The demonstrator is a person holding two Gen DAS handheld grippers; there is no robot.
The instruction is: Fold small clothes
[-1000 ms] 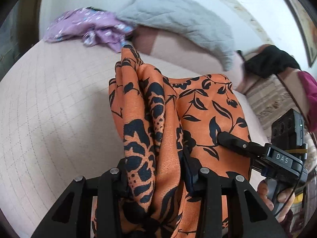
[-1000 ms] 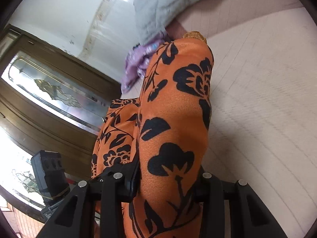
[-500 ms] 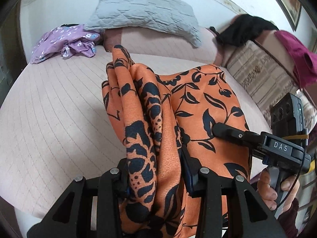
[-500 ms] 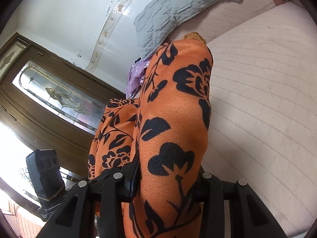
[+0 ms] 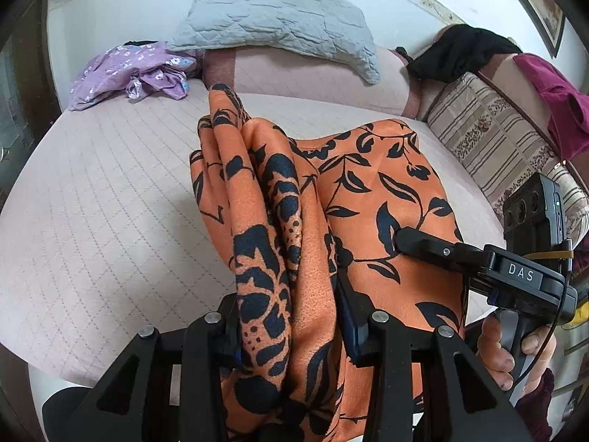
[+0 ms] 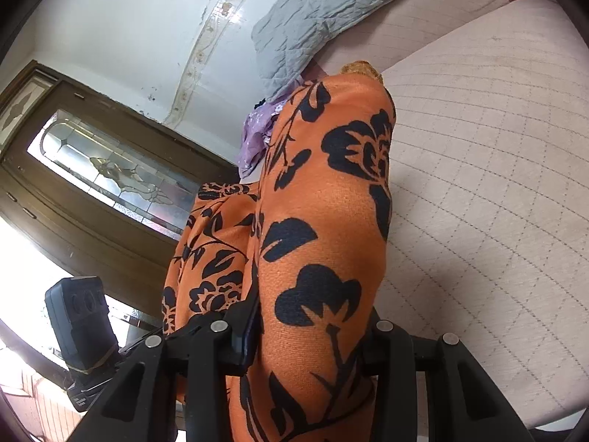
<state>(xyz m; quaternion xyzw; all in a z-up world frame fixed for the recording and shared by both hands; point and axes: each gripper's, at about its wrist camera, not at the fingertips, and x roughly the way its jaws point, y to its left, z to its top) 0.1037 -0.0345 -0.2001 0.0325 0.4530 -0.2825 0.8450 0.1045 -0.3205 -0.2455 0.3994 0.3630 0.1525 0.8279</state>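
Both grippers have swung sideways across the bed (image 5: pixel 110 221), so the grey pillow (image 5: pixel 279 25) sits at 12 o'clock; left gripper (image 5: pixel 294 331) and right gripper (image 6: pixel 313 339) fingers clamp the orange floral garment (image 5: pixel 368 191).

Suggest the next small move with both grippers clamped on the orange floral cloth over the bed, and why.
Probably lower both hands together and lay the cloth flat. The left gripper and right gripper each pinch a bunched edge of the orange floral cloth, which hangs gathered above the quilted bed; it likely needs spreading flat before a fold.
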